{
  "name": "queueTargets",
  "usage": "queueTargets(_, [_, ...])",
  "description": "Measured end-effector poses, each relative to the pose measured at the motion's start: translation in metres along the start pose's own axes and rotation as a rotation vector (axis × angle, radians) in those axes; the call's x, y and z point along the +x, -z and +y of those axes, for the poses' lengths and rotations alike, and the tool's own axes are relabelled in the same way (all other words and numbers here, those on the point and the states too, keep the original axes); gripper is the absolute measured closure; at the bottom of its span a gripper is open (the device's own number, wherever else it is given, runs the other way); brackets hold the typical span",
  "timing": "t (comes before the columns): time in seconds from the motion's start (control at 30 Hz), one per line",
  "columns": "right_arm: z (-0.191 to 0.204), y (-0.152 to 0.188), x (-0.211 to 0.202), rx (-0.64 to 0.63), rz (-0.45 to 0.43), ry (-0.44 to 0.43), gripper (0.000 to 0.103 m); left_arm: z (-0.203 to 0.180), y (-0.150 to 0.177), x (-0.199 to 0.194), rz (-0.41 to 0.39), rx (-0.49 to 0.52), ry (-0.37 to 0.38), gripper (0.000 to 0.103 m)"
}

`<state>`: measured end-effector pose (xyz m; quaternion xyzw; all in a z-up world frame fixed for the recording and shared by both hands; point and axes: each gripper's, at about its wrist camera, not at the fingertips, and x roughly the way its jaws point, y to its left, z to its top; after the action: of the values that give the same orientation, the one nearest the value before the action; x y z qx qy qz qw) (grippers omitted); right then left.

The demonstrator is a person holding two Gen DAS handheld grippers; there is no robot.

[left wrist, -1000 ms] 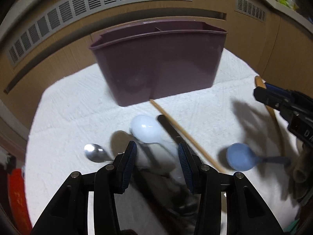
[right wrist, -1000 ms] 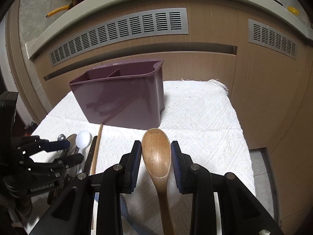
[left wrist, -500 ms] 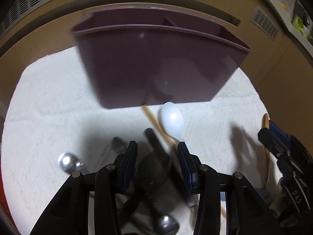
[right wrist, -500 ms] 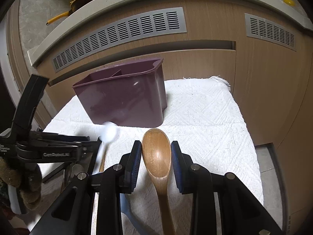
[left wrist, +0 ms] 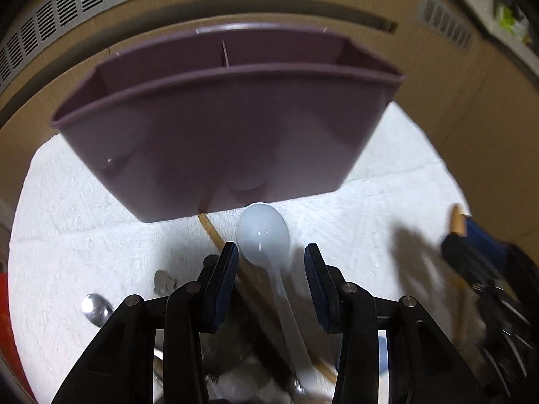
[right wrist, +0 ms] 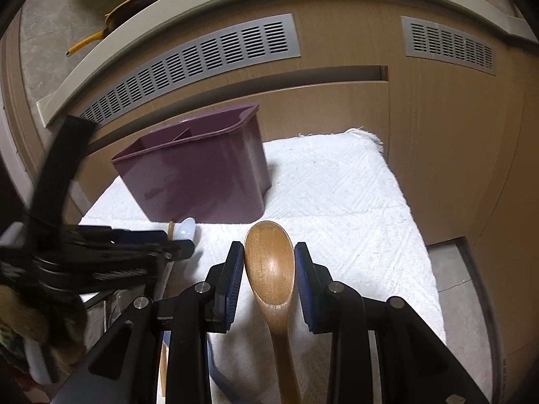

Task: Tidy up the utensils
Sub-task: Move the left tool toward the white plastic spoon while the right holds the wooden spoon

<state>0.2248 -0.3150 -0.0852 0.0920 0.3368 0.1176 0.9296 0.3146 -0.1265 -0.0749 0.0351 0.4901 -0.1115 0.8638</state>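
A purple utensil caddy (left wrist: pixel 219 134) with divided compartments stands on a white towel (right wrist: pixel 337 202) against the cabinet. My left gripper (left wrist: pixel 271 252) points down just in front of the caddy. A white plastic spoon (left wrist: pixel 262 235) lies along the gap between its fingers, bowl ahead of the tips near the caddy's base. There is space between the pads and the thin handle. My right gripper (right wrist: pixel 269 252) is shut on the bowl of a wooden spoon (right wrist: pixel 269 262), held over the towel right of the caddy (right wrist: pixel 202 181). The left gripper (right wrist: pixel 168 242) shows blurred at the right wrist view's left edge.
A wooden chopstick (left wrist: pixel 215 232) runs from the caddy's base back under the left fingers. A metal spoon (left wrist: pixel 96 306) and several dark utensils lie below the left gripper. A wood cabinet with grey vents (right wrist: pixel 202 57) stands right behind the towel. A yellow pan (right wrist: pixel 111 17) sits on the counter.
The left gripper moved toward the caddy, which now fills more of its view. The white spoon shifted from left of the chopstick to its right. The right gripper stayed put with the wooden spoon.
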Motion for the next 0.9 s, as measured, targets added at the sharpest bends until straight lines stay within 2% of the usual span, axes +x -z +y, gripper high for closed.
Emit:
queueTargets(0.1, [-0.004,-0.001,0.001,0.022,0.007,0.001,0.075,-0.005,-0.005,0.006,-0.031,0.019,-0.082,0.061])
queueTargets(0.37, [-0.003,-0.001,0.002,0.02,0.013,0.004,0.075,-0.017,-0.013,0.019,-0.058,0.078,-0.134,0.061])
queueTargets(0.43, [-0.003,-0.002,0.002,0.02,0.013,0.003,0.075,-0.02,-0.02,0.024,-0.047,0.057,-0.13,0.061])
queueTargets(0.5, [-0.003,-0.001,0.003,0.019,0.014,0.004,0.075,-0.017,-0.024,0.025,-0.036,0.037,-0.112,0.061])
queueTargets(0.57, [-0.003,-0.002,0.004,0.015,0.019,0.004,0.075,-0.013,-0.022,0.021,-0.042,0.024,-0.09,0.068])
queueTargets(0.63, [-0.002,-0.003,0.004,0.009,0.025,-0.003,0.075,-0.004,-0.018,0.012,-0.046,-0.014,-0.002,0.068])
queueTargets(0.67, [-0.002,-0.004,0.003,0.004,0.024,-0.011,0.075,0.003,-0.012,0.0,-0.071,-0.033,0.048,0.068])
queueTargets(0.73, [0.001,-0.007,-0.007,-0.018,-0.001,-0.032,0.075,0.01,0.0,-0.026,-0.152,-0.02,0.084,0.069])
queueTargets(0.77, [0.003,-0.008,-0.012,-0.028,-0.017,-0.042,0.075,0.012,0.006,-0.039,-0.192,-0.008,0.091,0.091])
queueTargets(0.83, [0.008,-0.01,-0.021,-0.052,-0.045,-0.061,0.075,0.018,0.014,-0.057,-0.223,-0.006,0.124,0.093])
queueTargets(0.9, [0.014,-0.012,-0.023,-0.071,-0.059,-0.066,0.075,0.023,0.021,-0.07,-0.259,0.005,0.111,0.093])
